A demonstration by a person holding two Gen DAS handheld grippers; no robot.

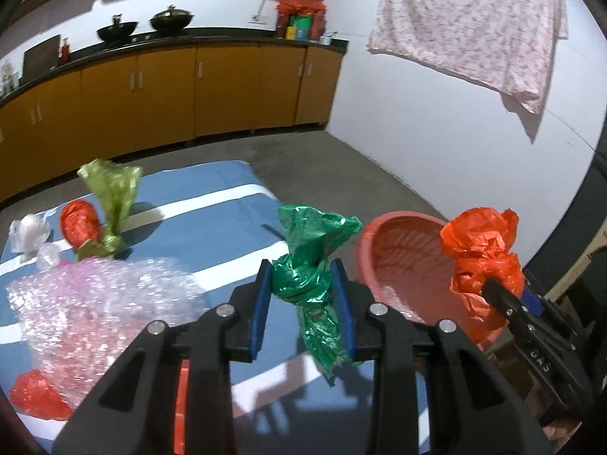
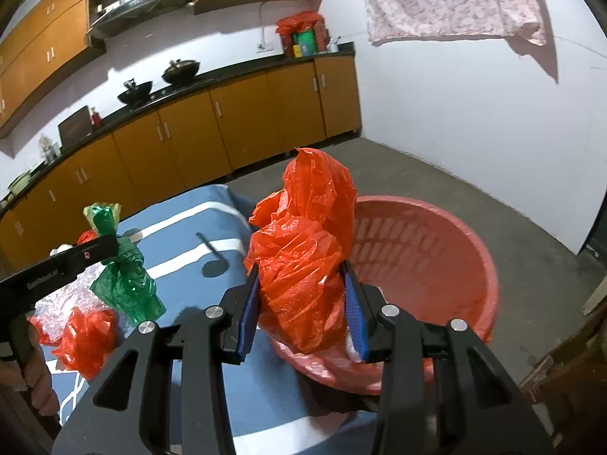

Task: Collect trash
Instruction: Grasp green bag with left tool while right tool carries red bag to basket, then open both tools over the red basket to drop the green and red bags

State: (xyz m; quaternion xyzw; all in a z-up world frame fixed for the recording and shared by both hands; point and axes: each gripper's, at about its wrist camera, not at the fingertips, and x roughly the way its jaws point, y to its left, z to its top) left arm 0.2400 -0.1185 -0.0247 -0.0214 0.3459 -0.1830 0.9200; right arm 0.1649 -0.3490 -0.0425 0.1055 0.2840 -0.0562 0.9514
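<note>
- Left gripper (image 1: 303, 295): blue pads clamped on a crumpled green bag (image 1: 313, 265), pinched at its middle; top flares above the fingers, tail hangs below. Bag held in the air over the blue sheet (image 1: 212, 227), near the basket.
- Right gripper (image 2: 303, 303): clenched on an orange bag (image 2: 303, 258), bulk bulging up between the pads. Bag sits over the near rim of the pink basket (image 2: 436, 265), lower end dipping inside.
- Left view shows the same orange bag (image 1: 481, 261) held at the basket's (image 1: 398, 258) right edge.
- Basket stands on the grey floor, touching the sheet's right edge.
- Left on the sheet: pink bubble wrap (image 1: 95, 303), red scrap (image 1: 38, 394) at its near corner, olive bag (image 1: 110, 204) upright, red ball (image 1: 79, 223) beside it, white plastic (image 1: 28, 233) far left.
- Background: orange cabinets (image 1: 170, 91), two woks (image 1: 144, 26) on the counter, floral cloth (image 1: 474, 26) hanging on the white wall.
</note>
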